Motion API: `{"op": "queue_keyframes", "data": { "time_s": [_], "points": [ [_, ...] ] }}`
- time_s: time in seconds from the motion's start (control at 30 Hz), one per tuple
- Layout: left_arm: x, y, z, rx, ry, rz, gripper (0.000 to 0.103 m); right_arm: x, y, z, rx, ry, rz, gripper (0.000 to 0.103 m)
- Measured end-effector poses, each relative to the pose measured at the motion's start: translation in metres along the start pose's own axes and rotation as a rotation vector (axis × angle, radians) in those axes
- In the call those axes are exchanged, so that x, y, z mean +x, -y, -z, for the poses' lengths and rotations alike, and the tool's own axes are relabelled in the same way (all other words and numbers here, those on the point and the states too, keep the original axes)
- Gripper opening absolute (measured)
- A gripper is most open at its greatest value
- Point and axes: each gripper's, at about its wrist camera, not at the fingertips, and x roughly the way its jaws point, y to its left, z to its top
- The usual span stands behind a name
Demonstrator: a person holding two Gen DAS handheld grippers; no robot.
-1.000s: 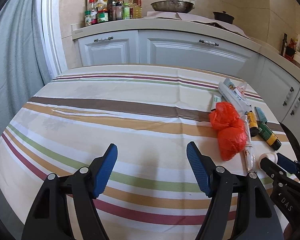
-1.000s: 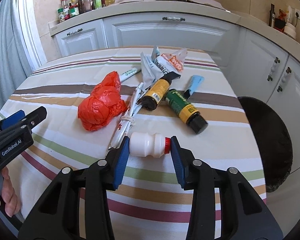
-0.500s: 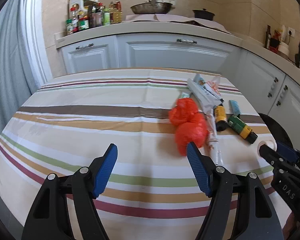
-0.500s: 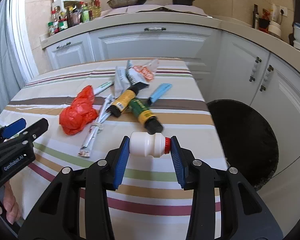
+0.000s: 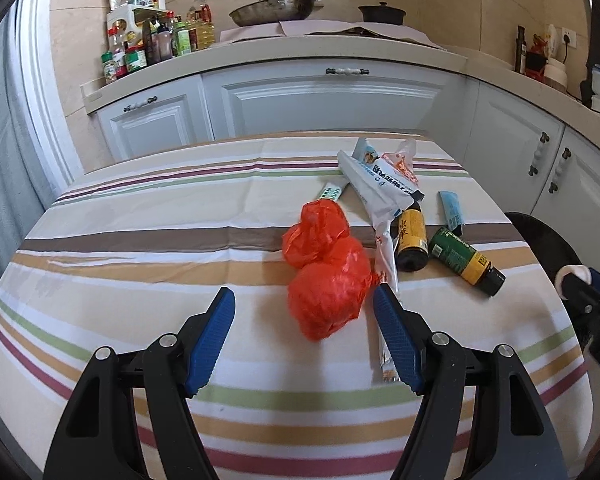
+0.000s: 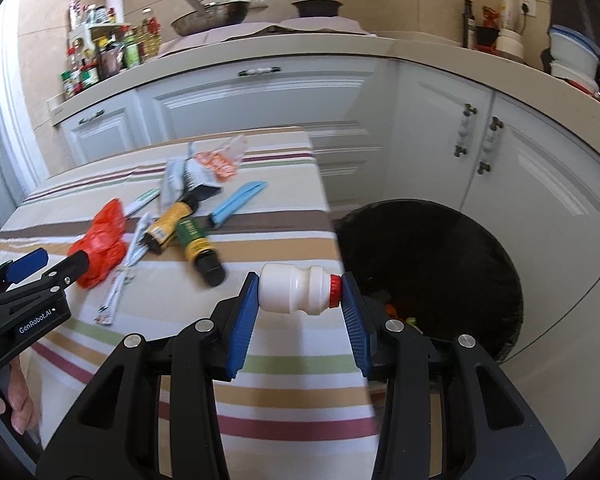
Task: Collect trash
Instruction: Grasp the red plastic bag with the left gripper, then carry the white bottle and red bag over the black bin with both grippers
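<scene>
We logged the right hand-held gripper (image 6: 300,298) clenched end-to-end on the white bottle (image 6: 296,289), held over the counter (image 6: 260,372) edge beside the black bin (image 6: 460,248), which already held scraps. Red bag (image 5: 326,276), two dark bottles and wrappers remained. Left hand-held gripper (image 5: 304,340) stood released. Versus 1.0 s ago, the bottle had travelled binward; the left had neared the bag.

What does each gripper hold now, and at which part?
The right gripper holds the white bottle lengthwise, one finger on its base, the other on its red cap. The left gripper is open and holds nothing.
</scene>
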Motion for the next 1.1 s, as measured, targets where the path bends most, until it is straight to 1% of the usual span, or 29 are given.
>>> {"op": "queue_keyframes", "data": {
  "time_s": [0.07,0.13,0.17,0.23,0.37,0.53,0.73,0.9,1.1],
  "points": [
    [0.005,0.001,-0.002,-0.002,-0.010,0.008,0.068,0.002,0.007,-0.001,0.011,0.000,0.009,0.040],
    [0.010,0.003,-0.003,0.001,-0.029,0.017,0.057,0.003,0.013,-0.002,0.020,-0.001,0.014,0.040],
    [0.013,0.003,-0.002,0.003,-0.042,0.024,0.054,0.004,0.015,-0.002,0.024,-0.002,0.016,0.040],
    [0.017,0.004,-0.003,0.004,-0.065,0.046,0.038,0.006,0.019,-0.002,0.031,-0.005,0.018,0.040],
    [0.015,0.004,0.000,0.006,-0.061,0.063,0.035,0.009,0.023,0.000,0.038,-0.009,0.018,0.040],
    [0.009,0.004,0.001,-0.001,-0.046,0.059,0.034,0.009,0.024,-0.001,0.039,-0.009,0.016,0.040],
    [-0.014,0.006,-0.006,-0.005,0.009,0.066,0.034,0.004,0.029,-0.004,0.040,0.008,0.027,0.040],
    [-0.029,0.023,-0.017,0.014,0.059,0.103,0.034,-0.002,0.039,-0.009,0.038,0.033,0.053,0.040],
    [-0.034,0.061,-0.032,0.060,0.093,0.175,0.034,-0.007,0.062,-0.019,0.050,0.068,0.102,0.040]
  ]
}}
